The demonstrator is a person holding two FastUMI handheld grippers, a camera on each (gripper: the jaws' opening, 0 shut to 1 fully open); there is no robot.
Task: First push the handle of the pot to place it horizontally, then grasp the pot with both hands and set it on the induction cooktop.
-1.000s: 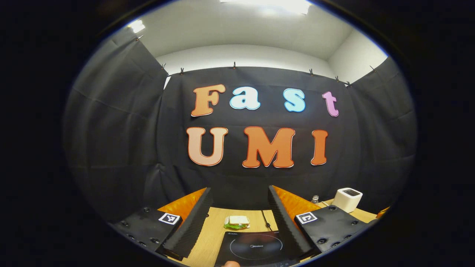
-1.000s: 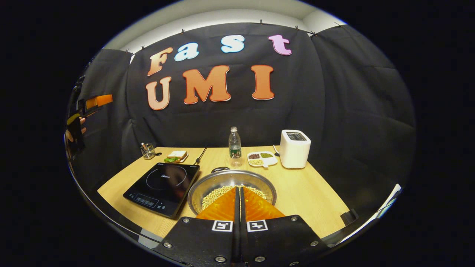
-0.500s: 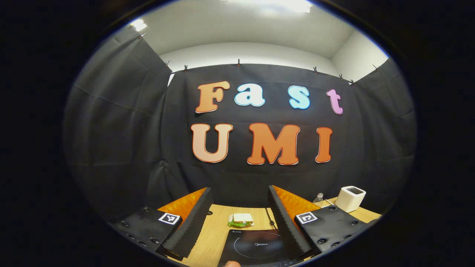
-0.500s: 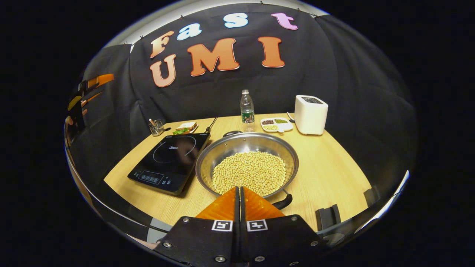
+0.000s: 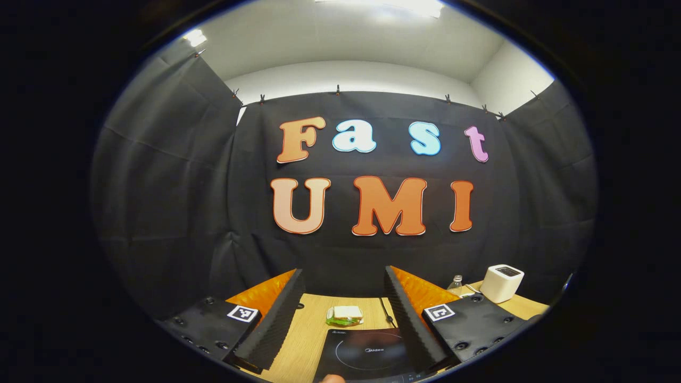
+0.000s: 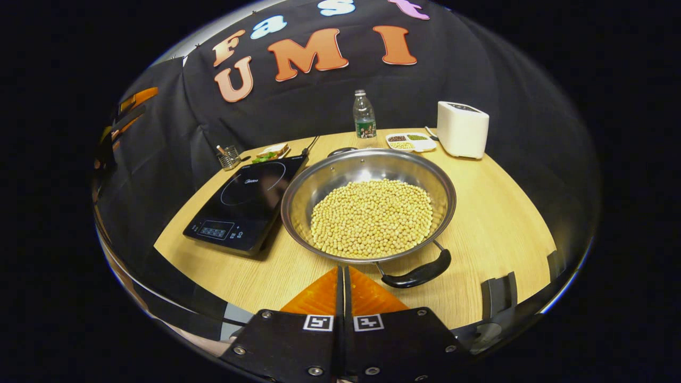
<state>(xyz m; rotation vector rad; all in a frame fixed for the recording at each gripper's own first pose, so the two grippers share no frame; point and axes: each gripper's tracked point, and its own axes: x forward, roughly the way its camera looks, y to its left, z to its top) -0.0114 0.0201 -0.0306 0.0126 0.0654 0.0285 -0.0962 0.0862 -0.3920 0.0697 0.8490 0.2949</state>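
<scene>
On the wooden table [image 6: 495, 213], just right of the induction cooktop [image 6: 242, 199], sits the pot [image 6: 367, 205], full of beans [image 6: 372, 215], near handle [image 6: 420, 275] angled toward the right. Right gripper [image 6: 343, 274] pressed together, poised just short of that handle. Left gripper [image 5: 343, 298] spread wide, empty, held high over the cooktop's far side. Risks judged: glancing off the rounded handle, or shoving too hard and spilling beans, or knocking the pot into the cooktop.
</scene>
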